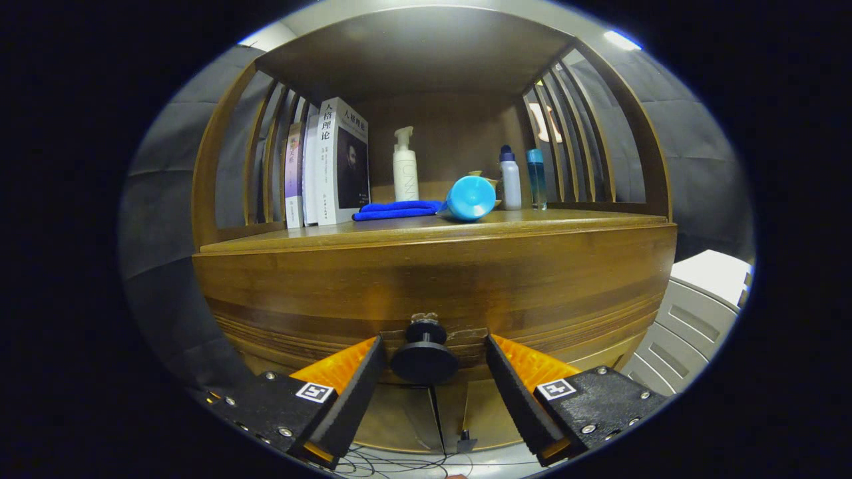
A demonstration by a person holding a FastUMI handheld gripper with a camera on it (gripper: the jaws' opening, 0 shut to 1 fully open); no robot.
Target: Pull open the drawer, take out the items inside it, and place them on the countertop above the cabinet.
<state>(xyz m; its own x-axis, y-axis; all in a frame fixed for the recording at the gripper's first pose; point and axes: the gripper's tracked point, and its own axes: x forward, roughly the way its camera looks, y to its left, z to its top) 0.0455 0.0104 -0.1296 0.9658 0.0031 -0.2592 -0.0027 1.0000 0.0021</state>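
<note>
A wooden cabinet faces me, and its drawer front (432, 279) is closed flush under the countertop (426, 229). A round black knob (424, 359) sticks out of the drawer front's lower middle. My gripper (434, 346) is open, with one finger on each side of the knob and a small gap to each pad. What the drawer holds is hidden.
On the countertop stand several books (329, 163) at the left, a folded blue cloth (398, 210), a white pump bottle (405, 166), a blue cup lying on its side (470, 197) and two small bottles (522, 178). A white plastic unit (692, 313) stands right of the cabinet. Cables (399, 459) lie on the floor below.
</note>
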